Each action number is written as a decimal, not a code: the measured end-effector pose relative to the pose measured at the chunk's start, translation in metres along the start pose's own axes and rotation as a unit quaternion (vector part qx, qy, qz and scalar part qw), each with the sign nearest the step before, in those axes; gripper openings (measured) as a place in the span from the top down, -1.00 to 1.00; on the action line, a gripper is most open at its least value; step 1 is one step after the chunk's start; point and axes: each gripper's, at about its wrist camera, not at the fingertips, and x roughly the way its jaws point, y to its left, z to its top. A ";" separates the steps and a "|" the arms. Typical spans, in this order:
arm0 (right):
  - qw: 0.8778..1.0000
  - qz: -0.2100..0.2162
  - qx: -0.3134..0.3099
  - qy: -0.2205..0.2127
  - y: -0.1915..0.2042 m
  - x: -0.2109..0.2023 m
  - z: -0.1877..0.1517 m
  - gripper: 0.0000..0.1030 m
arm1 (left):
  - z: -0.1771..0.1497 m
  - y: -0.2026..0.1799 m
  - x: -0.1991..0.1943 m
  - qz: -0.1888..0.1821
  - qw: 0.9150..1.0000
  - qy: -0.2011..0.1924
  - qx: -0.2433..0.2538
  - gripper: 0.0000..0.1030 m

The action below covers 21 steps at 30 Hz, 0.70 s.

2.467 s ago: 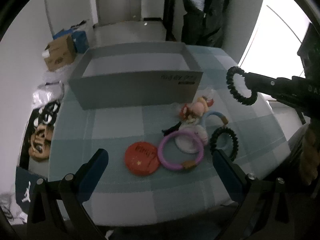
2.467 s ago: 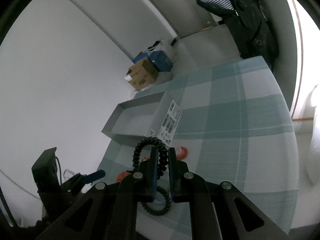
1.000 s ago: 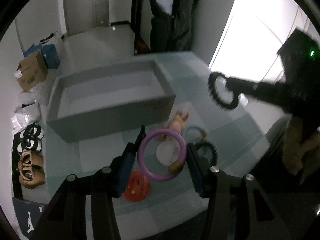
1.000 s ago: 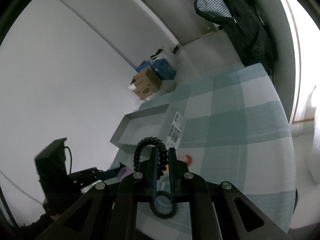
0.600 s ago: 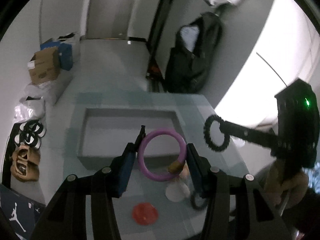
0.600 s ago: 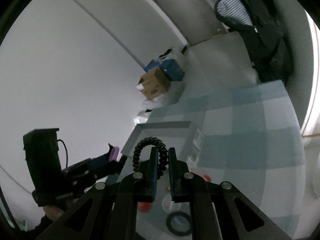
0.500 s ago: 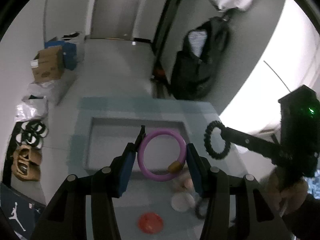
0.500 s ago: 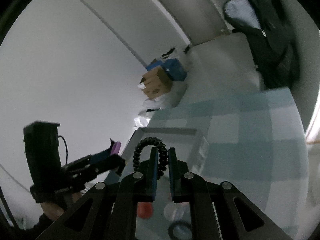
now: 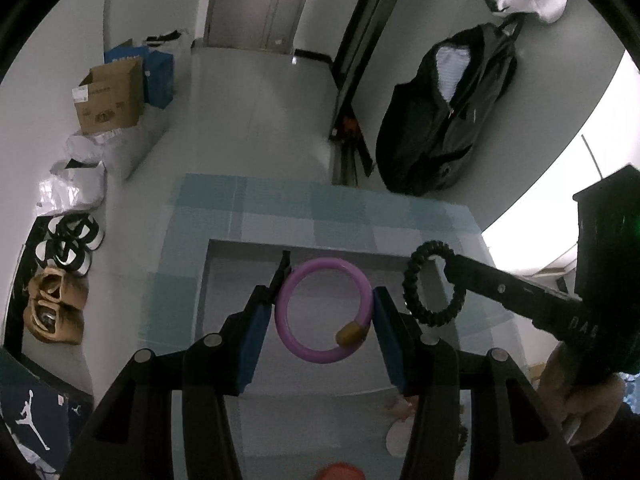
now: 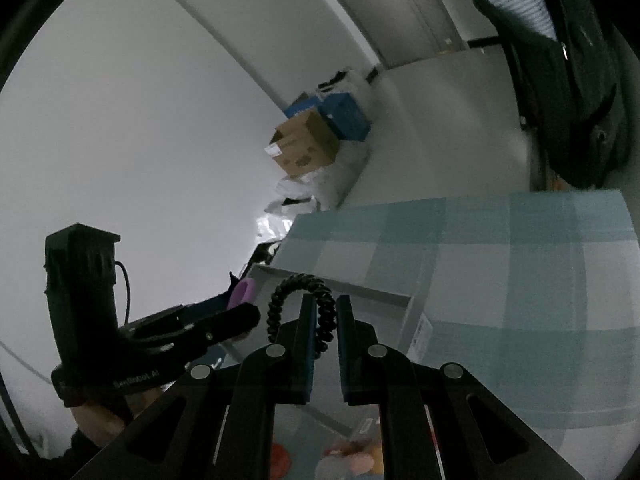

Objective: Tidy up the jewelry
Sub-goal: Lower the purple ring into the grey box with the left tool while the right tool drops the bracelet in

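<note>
My left gripper (image 9: 324, 298) is shut on a purple bangle (image 9: 298, 344) with a tan clasp, held flat between its blue pads above the open grey box (image 9: 240, 252). To its right my right gripper (image 9: 450, 270) pinches a black coiled bracelet (image 9: 410, 280), also over the box. In the right wrist view the right gripper (image 10: 325, 306) is shut on the black coiled bracelet (image 10: 280, 300) above the grey box (image 10: 360, 294), and the left gripper (image 10: 236, 312) shows at the left with the purple bangle (image 10: 242, 294).
The box sits on a teal checked tablecloth (image 9: 340, 208). Near the front edge lie a red disc (image 9: 340, 472), a white disc (image 9: 398, 438) and pink pieces (image 9: 402, 404). Cardboard boxes (image 9: 108, 98), shoes (image 9: 56, 308) and a black backpack (image 9: 448, 116) stand on the floor beyond.
Both grippers have carried their rings from over the jewelry pile forward to above the grey box. The left gripper rolled a little. Both grips stayed as they were.
</note>
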 end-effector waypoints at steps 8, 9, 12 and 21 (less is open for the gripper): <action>0.999 -0.025 -0.031 0.029 0.008 0.015 0.001 0.83 | -0.002 0.000 0.009 0.008 1.000 0.013 0.012 0.11; 0.998 -0.029 -0.035 0.032 0.009 0.016 0.000 0.82 | -0.003 -0.001 0.011 0.008 1.000 0.013 0.015 0.11; 0.997 -0.040 -0.042 0.042 0.010 0.021 -0.002 0.80 | -0.002 -0.003 0.013 0.011 1.000 0.009 0.018 0.11; 0.998 -0.058 -0.020 0.034 0.005 0.014 -0.003 0.33 | 0.005 0.004 0.022 -0.030 0.999 0.019 -0.018 -0.36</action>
